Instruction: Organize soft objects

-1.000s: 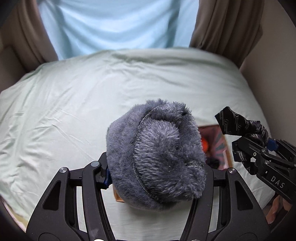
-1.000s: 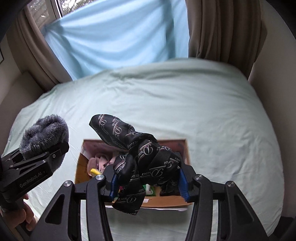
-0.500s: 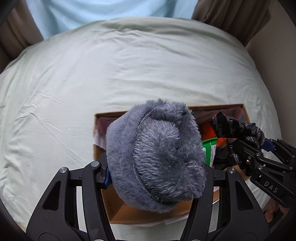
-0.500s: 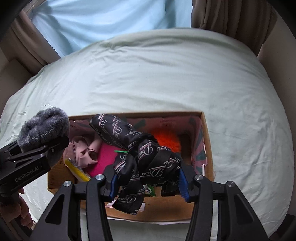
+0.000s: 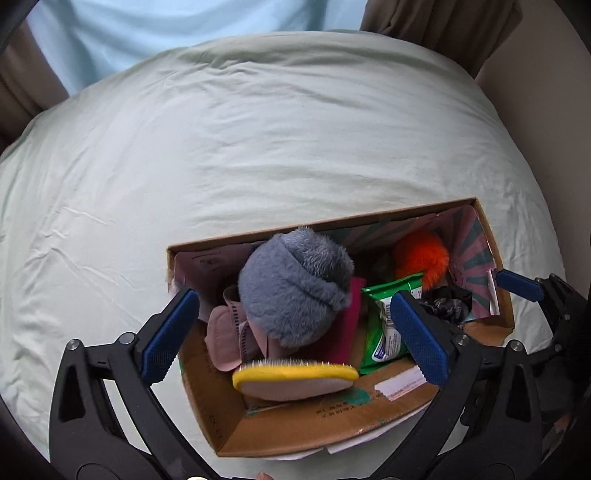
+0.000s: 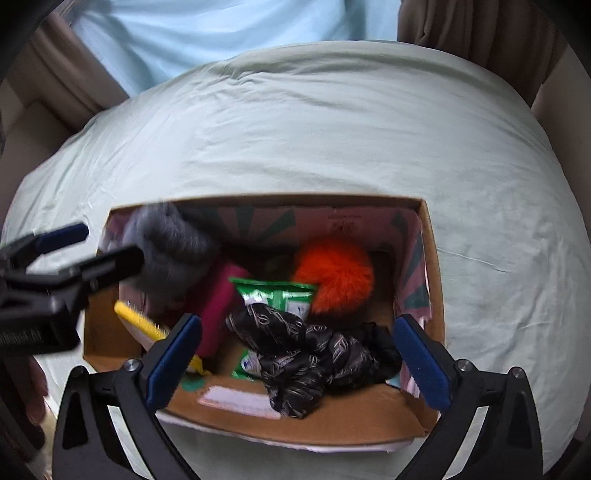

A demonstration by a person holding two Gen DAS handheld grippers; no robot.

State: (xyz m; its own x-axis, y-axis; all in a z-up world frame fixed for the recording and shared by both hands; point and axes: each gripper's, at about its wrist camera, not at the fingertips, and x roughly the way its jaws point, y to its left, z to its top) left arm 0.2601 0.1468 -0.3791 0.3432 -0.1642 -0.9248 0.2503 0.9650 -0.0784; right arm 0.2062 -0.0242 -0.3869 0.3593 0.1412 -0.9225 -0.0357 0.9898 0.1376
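Observation:
A grey fluffy hat [image 5: 295, 284] lies loose in the left part of the open cardboard box [image 5: 295, 424]. My left gripper [image 5: 293, 332] hovers over it, jaws opening wide, blue pads clear of the fur. A black patterned scarf [image 6: 295, 354] rests in the box [image 6: 332, 421] near its front right. My right gripper [image 6: 297, 356] hangs above the scarf, jaws opening, pads apart from the cloth. The left gripper's fingers [image 6: 74, 266] cover part of the grey hat [image 6: 173, 243] in the right wrist view.
Inside the box are an orange fluffy ball [image 6: 332, 273], a green wipes pack [image 5: 384, 321], a yellow brush [image 5: 295, 376], a pink fabric item [image 5: 225, 332] and a magenta cloth [image 6: 218, 306]. The box sits on a pale green bed sheet [image 5: 258, 129]. Brown curtains [image 5: 443, 26] hang behind.
Both grippers sank toward the box, then opened. The grey hat and the black scarf dropped out of the jaws into the box.

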